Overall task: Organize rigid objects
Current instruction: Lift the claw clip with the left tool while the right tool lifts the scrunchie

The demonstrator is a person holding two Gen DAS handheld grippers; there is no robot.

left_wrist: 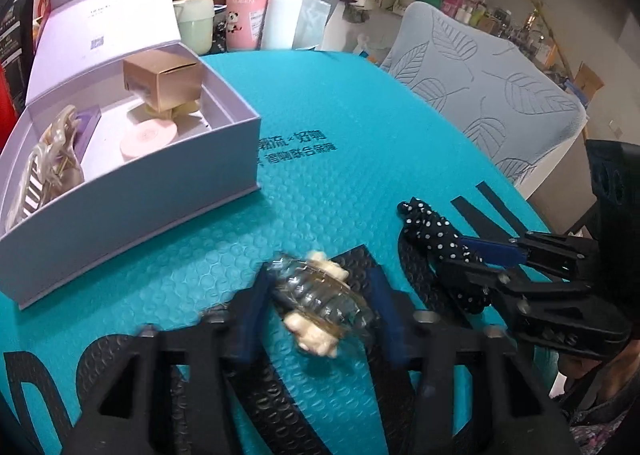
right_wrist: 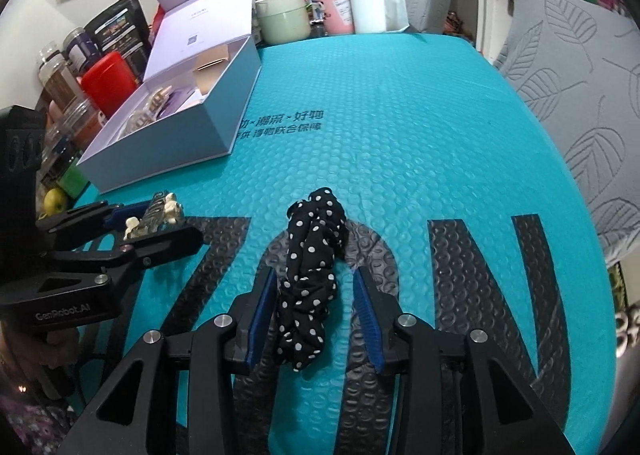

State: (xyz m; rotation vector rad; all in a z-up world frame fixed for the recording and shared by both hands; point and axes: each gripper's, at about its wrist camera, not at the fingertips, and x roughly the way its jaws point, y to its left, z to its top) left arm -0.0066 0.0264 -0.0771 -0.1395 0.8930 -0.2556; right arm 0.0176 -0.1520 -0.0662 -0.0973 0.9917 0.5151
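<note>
The left gripper pinches one clear plastic hair clip with cream bears, just above the teal bubble mat. The right gripper is spread around one black polka-dot scrunchie lying there. Next, I think, carry the clip into the one open lilac box.
</note>
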